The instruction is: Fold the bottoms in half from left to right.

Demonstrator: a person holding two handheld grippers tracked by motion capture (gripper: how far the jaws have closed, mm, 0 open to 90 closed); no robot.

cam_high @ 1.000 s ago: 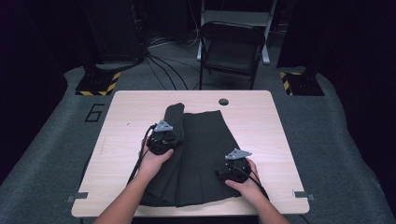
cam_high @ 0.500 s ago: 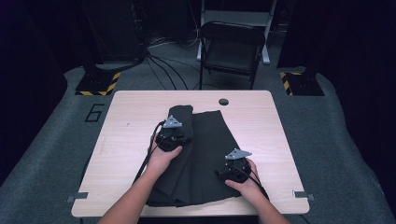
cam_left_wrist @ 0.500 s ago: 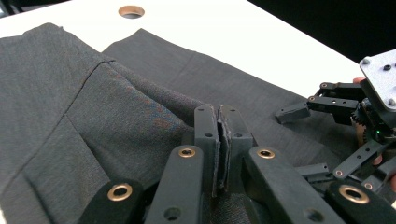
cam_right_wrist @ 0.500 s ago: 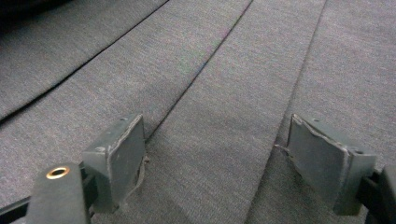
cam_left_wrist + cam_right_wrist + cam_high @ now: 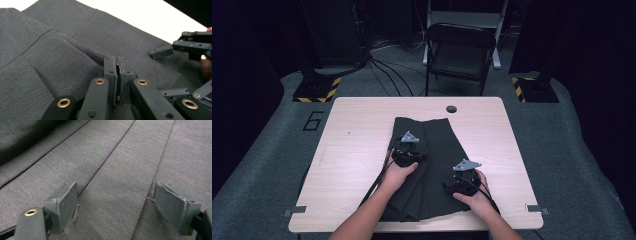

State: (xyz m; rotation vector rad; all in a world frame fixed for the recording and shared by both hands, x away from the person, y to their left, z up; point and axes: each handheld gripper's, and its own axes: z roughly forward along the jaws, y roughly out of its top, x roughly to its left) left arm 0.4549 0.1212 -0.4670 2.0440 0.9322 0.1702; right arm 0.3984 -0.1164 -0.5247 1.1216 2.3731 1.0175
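Note:
A dark grey pleated garment (image 5: 439,137) lies on the wooden table (image 5: 357,150), with its left side folded over toward the middle. My left gripper (image 5: 408,147) sits over that fold. In the left gripper view its jaws (image 5: 117,75) are shut on a raised edge of the garment (image 5: 62,57). My right gripper (image 5: 458,176) rests on the garment's lower right part. It is open, with both pads wide apart on the flat pleats (image 5: 120,157), and nothing lies between the fingertips (image 5: 125,205). The left gripper view also shows the right gripper (image 5: 182,47) off to its right.
The table has a round cable hole (image 5: 451,108) near its far edge. A black folding chair (image 5: 460,50) stands behind the table. Cables and two yellow-black striped stand bases (image 5: 317,90) lie on the grey floor. Bare tabletop flanks the garment on both sides.
My left gripper has moved right and away from the person, drawing the garment's left edge over toward the middle. The right gripper has stayed in place.

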